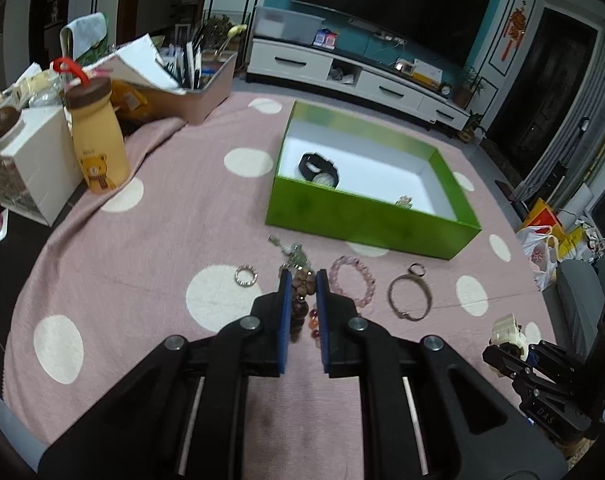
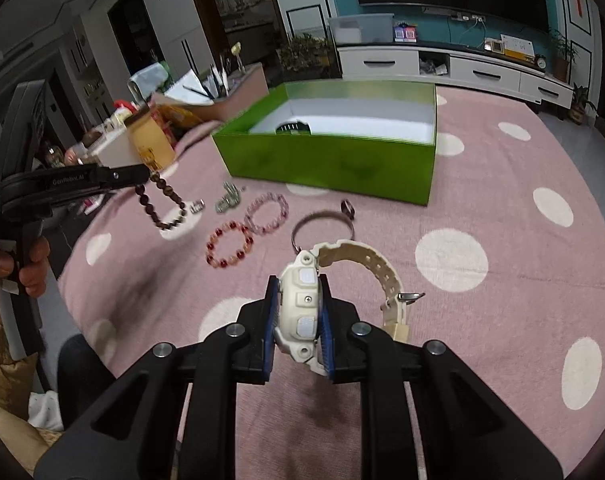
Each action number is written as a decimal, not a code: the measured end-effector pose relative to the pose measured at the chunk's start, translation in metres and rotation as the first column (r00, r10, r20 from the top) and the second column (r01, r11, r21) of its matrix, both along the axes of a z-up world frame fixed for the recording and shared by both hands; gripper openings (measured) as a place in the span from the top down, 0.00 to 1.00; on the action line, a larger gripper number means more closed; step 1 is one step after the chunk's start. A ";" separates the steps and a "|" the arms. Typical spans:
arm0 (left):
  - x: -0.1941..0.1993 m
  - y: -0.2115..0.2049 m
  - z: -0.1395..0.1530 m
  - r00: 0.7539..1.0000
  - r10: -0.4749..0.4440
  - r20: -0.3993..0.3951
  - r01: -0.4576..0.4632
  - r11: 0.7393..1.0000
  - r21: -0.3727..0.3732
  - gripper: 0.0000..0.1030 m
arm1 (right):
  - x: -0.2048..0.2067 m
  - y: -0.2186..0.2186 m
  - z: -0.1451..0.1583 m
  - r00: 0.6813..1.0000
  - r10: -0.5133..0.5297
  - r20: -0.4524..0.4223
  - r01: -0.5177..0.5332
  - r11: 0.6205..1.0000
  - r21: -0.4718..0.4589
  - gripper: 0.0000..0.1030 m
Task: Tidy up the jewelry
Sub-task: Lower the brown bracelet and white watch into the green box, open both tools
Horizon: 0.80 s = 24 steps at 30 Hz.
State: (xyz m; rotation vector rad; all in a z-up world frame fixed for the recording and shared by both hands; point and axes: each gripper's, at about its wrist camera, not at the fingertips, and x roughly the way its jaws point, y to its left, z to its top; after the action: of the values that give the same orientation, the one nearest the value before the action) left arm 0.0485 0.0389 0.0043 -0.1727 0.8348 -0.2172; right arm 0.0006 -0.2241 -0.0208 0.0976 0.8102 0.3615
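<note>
1. The left claw (image 1: 303, 286) is sitting clamped on a dark wooden bead bracelet (image 2: 160, 204), its blue pads pinching the carved flower bead (image 1: 304, 281); in the right wrist view the bracelet is dangling free above the pink dotted tabletop (image 2: 482, 200).
2. The right claw (image 2: 300, 300) is gripping the case of a cream watch (image 2: 302, 304), with the strap curling out to the right and its buckle hanging clear of the cloth.
3. The step in hand looks like the carry: both pieces are being held off the tabletop and are pointing toward the green box (image 1: 366, 216), which is lying open ahead.
4. Inside the box a black watch (image 1: 318, 168) is resting near the left wall and a small gold piece (image 1: 403, 201) is lying against the front wall.
5. Waiting on the tabletop just before the box are a silver ring (image 1: 245, 275), a metal charm (image 1: 292, 254), a pink bead bracelet (image 1: 352, 282), a thin bangle (image 1: 408, 296) and a red bead bracelet (image 2: 228, 250).
6. The next move is calling for both claws to clear the front wall, come over bare white floor, then part the pads.
</note>
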 end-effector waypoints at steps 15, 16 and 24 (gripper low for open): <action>0.013 -0.023 0.052 0.994 -0.063 0.088 0.059 0.997 0.052 0.89 | 0.026 -0.015 0.052 0.992 -0.036 0.122 0.036 0.999 0.001 0.82; 0.016 -0.025 0.055 0.994 -0.065 0.092 0.061 0.997 0.053 0.89 | 0.029 -0.016 0.056 0.991 -0.037 0.131 0.038 0.999 -0.002 0.82; 0.058 -0.040 0.076 0.992 -0.083 0.096 0.080 0.996 0.037 0.89 | 0.060 -0.021 0.081 0.981 -0.050 0.187 0.053 0.998 -0.014 0.82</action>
State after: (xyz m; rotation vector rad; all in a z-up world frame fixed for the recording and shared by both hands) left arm 0.1063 -0.0007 0.0805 -0.0966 0.7484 -0.2865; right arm 0.0606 -0.2453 0.0604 0.0658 0.6240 0.3089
